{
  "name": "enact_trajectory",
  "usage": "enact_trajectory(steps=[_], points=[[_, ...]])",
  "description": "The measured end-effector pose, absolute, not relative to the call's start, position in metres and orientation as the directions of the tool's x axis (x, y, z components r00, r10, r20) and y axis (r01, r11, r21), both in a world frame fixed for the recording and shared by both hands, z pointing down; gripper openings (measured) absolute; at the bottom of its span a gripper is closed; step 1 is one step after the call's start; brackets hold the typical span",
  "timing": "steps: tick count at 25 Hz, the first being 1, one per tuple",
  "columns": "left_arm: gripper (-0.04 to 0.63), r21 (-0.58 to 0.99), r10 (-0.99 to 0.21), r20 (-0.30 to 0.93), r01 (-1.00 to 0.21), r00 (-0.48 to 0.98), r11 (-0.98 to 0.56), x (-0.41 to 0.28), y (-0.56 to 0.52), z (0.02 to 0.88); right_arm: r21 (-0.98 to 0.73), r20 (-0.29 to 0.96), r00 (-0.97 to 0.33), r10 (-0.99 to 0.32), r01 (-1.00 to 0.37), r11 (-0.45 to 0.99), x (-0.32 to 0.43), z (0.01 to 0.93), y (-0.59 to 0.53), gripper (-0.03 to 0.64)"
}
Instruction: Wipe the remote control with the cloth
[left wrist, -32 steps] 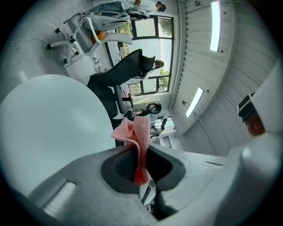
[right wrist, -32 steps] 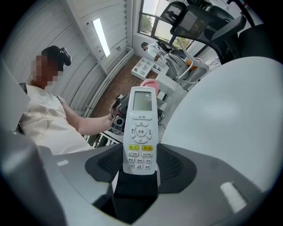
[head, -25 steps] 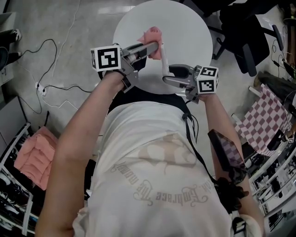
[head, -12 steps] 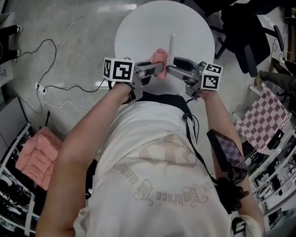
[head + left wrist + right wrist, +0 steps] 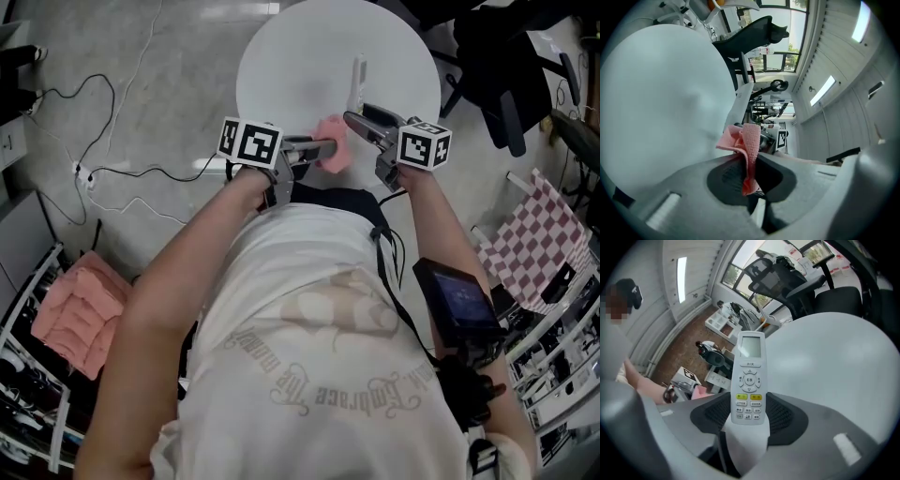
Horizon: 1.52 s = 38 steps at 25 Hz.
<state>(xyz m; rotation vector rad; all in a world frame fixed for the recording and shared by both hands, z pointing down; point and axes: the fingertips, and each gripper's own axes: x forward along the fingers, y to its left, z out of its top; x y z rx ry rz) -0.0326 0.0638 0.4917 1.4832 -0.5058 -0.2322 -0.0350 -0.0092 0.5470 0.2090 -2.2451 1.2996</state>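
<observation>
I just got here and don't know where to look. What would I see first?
A white remote stands out first, gripped in the right gripper over the round white table. To its left in the head view, the left gripper pinches a pink cloth.

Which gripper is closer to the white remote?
Right. The right gripper is clamped on the remote; the left gripper holds the pink cloth beside it.
</observation>
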Motion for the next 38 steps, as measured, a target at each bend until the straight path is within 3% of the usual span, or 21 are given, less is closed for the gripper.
enact_trajectory(steps=[4, 8, 14, 18, 23, 27, 30, 33, 38], points=[[0.026, 0.978, -0.485, 0.208, -0.174, 0.849, 0.114, -0.04, 0.069, 0.501, -0.583, 0.729, -0.669, 0.141, -0.501, 0.639, -0.016, 0.583, -0.014, 0.242], [0.026, 0.968, -0.524, 0.251, -0.212, 0.814, 0.135, -0.061, 0.079, 0.506, -0.451, 0.828, -0.546, 0.129, -0.511, 0.732, -0.018, 0.601, -0.01, 0.244], [0.026, 0.951, -0.58, 0.305, -0.269, 0.755, 0.15, -0.082, 0.085, 0.506, -0.178, 0.953, -0.293, 0.071, -0.359, 0.916, -0.012, 0.612, -0.008, 0.244], [0.026, 0.939, -0.6, 0.335, -0.311, 0.726, 0.148, -0.094, 0.095, 0.505, -0.082, 0.974, -0.224, 0.022, -0.264, 0.961, -0.02, 0.613, -0.003, 0.244], [0.026, 0.912, -0.602, 0.387, -0.387, 0.698, 0.137, -0.102, 0.094, 0.508, -0.059, 0.971, -0.24, -0.006, -0.264, 0.963, -0.018, 0.612, -0.011, 0.244], [0.026, 0.887, -0.614, 0.416, -0.449, 0.671, 0.111, -0.108, 0.1, 0.501, -0.078, 0.956, -0.292, -0.035, -0.366, 0.927, -0.01, 0.597, -0.01, 0.234], [0.026, 0.868, -0.626, 0.429, -0.489, 0.652, 0.086, -0.118, 0.103, 0.496, -0.099, 0.924, -0.372, -0.086, -0.451, 0.887, -0.009, 0.575, -0.01, 0.163], [0.026, 0.841, -0.643, 0.442, -0.538, 0.626, 0.054, -0.13, 0.099, 0.49, -0.13, 0.866, -0.471, -0.169, -0.537, 0.833, -0.007, 0.544, -0.014, 0.017], [0.026, 0.789, -0.672, 0.41, -0.609, 0.617, -0.077, -0.136, 0.092, 0.461, -0.188, 0.741, -0.611, -0.28, -0.589, 0.786, 0.002, 0.486, -0.002, 0.006]])
